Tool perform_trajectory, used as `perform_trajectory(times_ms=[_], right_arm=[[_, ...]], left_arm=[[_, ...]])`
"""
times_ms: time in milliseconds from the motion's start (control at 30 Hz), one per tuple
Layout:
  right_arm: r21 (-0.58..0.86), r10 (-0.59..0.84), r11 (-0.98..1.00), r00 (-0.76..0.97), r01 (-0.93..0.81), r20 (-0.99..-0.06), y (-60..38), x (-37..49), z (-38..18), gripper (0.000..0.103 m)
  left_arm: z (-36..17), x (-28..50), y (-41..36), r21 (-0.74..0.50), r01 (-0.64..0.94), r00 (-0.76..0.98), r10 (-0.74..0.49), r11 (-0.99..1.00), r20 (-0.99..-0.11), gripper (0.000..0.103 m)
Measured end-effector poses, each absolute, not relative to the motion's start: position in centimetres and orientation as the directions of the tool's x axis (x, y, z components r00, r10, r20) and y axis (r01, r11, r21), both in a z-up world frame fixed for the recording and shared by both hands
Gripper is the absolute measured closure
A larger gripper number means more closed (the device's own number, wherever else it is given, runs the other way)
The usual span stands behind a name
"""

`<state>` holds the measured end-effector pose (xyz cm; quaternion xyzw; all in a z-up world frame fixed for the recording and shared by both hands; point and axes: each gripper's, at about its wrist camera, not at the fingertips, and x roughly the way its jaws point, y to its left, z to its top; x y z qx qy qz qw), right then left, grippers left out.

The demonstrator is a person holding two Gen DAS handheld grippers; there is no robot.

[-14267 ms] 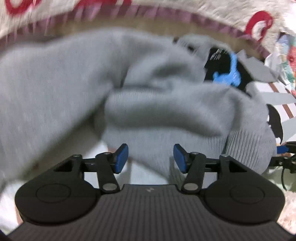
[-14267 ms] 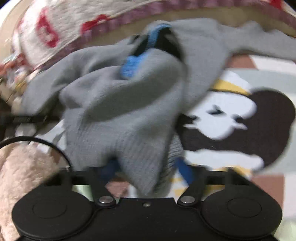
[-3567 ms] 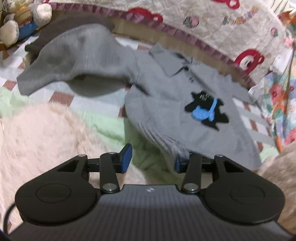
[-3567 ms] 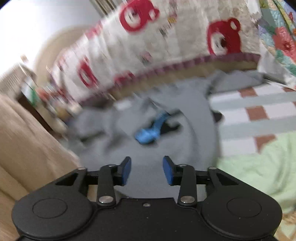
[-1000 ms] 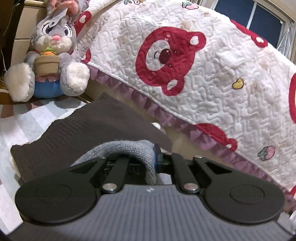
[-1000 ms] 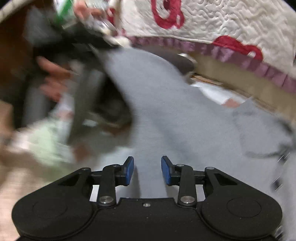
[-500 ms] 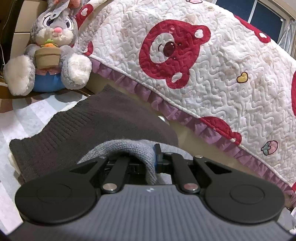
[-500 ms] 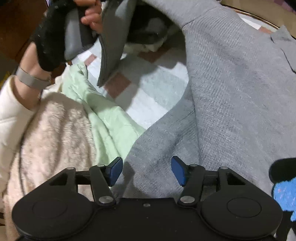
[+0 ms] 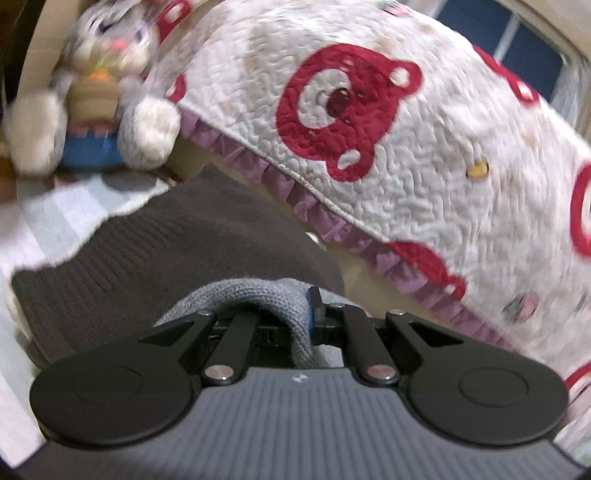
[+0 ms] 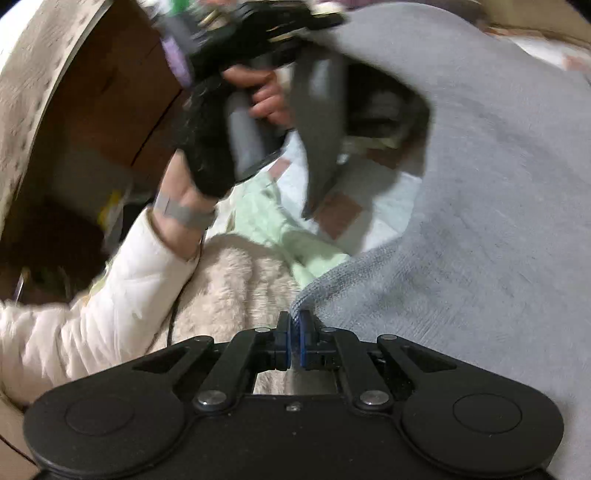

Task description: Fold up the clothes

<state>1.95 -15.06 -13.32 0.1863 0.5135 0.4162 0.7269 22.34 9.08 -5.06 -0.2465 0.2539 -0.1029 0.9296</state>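
The grey knit sweater (image 10: 498, 206) spreads over the right half of the right wrist view. My right gripper (image 10: 294, 334) is shut on its lower hem corner, the fabric edge pinched between the blue pads. In the left wrist view a grey ribbed cuff of the sweater (image 9: 266, 295) bulges over my left gripper (image 9: 308, 314), which is shut on it; only one blue pad (image 9: 314, 308) shows. Seen from the right wrist, the left gripper (image 10: 280, 22) is held high by a hand in a black fingerless glove (image 10: 207, 136), with the sleeve hanging from it.
A dark brown knit garment (image 9: 166, 251) lies ahead of the left gripper. Behind it rise a white quilt with red bears (image 9: 369, 110) and a plush rabbit (image 9: 92, 92). A fluffy beige blanket (image 10: 229, 295), a pale green cloth (image 10: 280, 236) and a white sleeve (image 10: 92, 302) lie left of the right gripper.
The right gripper's jaws, open wide half a second ago, have shut on the sweater's hem corner after dropping slightly. The left gripper keeps its grip on the cuff; its view has shifted a little.
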Motion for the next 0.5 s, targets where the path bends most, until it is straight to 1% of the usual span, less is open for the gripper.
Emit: perform_trajectory(times_ms=[100, 133, 167, 233, 300, 367, 433, 500], right_arm=[[0.698, 0.79, 0.571, 0.058, -0.432, -0.61, -13.0, 2.7, -14.5, 0.096], [0.724, 0.807, 0.543, 0.025, -0.425, -0.59, -12.6, 2.3, -15.0, 0.097], [0.763, 0.833, 0.497, -0.019, -0.414, -0.553, -12.1, 1.9, -15.4, 0.1], [0.829, 0.878, 0.397, -0.099, -0.394, -0.468, -10.9, 1.0, -15.8, 0.1], [0.798, 0.851, 0.42, -0.118, -0.432, -0.512, -10.0, 0.3, -15.5, 0.103], [0.779, 0.851, 0.472, -0.017, -0.412, -0.525, -12.0, 1.0, -14.8, 0.101], [0.748, 0.832, 0.535, 0.089, -0.393, -0.548, -14.8, 1.4, -13.8, 0.094], [0.72, 0.808, 0.576, 0.136, -0.387, -0.573, -17.1, 1.0, -12.8, 0.093]], left_arm=[[-5.7, 22.6, 9.6, -0.503, 0.033, 0.852, -0.287, 0.864, -0.438, 0.097], [-5.7, 22.5, 9.6, -0.503, 0.035, 0.852, -0.289, 0.863, -0.437, 0.097], [-5.6, 22.4, 9.6, -0.504, 0.037, 0.852, -0.29, 0.863, -0.436, 0.097], [-5.6, 22.2, 9.7, -0.505, 0.04, 0.852, -0.294, 0.862, -0.433, 0.097], [-5.7, 22.1, 9.7, -0.501, 0.038, 0.851, -0.291, 0.865, -0.438, 0.097], [-6.1, 22.4, 9.5, -0.494, 0.03, 0.842, -0.289, 0.869, -0.456, 0.097], [-6.4, 22.5, 9.4, -0.492, 0.031, 0.83, -0.296, 0.87, -0.472, 0.096], [-6.5, 22.5, 9.4, -0.494, 0.034, 0.824, -0.304, 0.869, -0.478, 0.095]])
